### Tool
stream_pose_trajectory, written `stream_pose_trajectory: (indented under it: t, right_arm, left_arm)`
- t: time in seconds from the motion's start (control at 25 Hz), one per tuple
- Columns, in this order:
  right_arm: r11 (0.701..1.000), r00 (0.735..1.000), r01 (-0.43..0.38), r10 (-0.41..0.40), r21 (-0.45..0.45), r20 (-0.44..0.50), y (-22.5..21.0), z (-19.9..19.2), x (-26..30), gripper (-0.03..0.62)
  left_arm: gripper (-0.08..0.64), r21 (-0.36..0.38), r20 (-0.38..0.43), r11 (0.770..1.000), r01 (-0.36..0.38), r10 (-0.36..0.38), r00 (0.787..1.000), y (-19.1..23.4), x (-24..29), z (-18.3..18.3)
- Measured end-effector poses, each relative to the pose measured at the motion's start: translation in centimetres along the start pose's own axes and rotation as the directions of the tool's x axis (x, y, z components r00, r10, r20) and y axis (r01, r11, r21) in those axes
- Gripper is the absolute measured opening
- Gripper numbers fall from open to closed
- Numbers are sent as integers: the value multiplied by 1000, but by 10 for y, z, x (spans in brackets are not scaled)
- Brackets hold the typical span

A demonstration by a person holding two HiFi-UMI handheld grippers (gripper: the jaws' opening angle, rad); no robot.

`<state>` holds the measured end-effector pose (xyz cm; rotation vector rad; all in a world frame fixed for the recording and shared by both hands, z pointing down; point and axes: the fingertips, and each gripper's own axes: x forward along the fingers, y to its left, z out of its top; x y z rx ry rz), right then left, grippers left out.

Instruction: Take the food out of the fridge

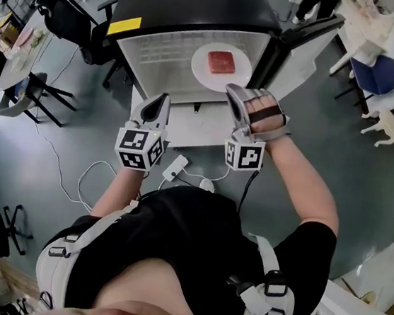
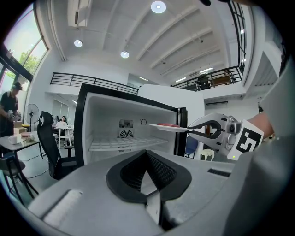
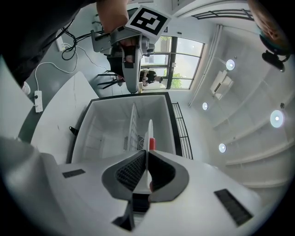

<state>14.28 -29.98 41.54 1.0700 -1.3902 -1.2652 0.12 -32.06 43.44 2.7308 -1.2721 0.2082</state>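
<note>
A white plate [image 1: 201, 68] carrying a red slab of meat [image 1: 221, 61] hangs level in front of the open fridge [image 1: 160, 49]. My right gripper [image 1: 233, 93] is shut on the plate's near rim. In the right gripper view the plate [image 3: 150, 129] runs edge-on out from between the jaws, with the meat [image 3: 152, 144] on it. My left gripper [image 1: 163, 99] is lower left of the plate, shut and holding nothing. The left gripper view shows the plate [image 2: 168, 127] and the right gripper [image 2: 191, 130] to its right, before the fridge opening.
The fridge door [image 1: 304, 41] stands open at the right. A wire shelf [image 2: 124, 143] crosses the white interior. A power strip and cables [image 1: 174, 166] lie on the floor below the fridge. A black office chair [image 1: 65, 16] and a table [image 1: 25, 46] stand left.
</note>
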Motion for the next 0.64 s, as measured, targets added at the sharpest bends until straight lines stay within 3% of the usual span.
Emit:
stream_pose_trajectory:
  t: [0.64]
  right_arm:
    - [1000, 1000, -19, 19, -4, 3, 4, 3, 5, 23]
  left_arm:
    - [3, -3, -7, 1000, -15, 15, 1000, -1, -8, -5]
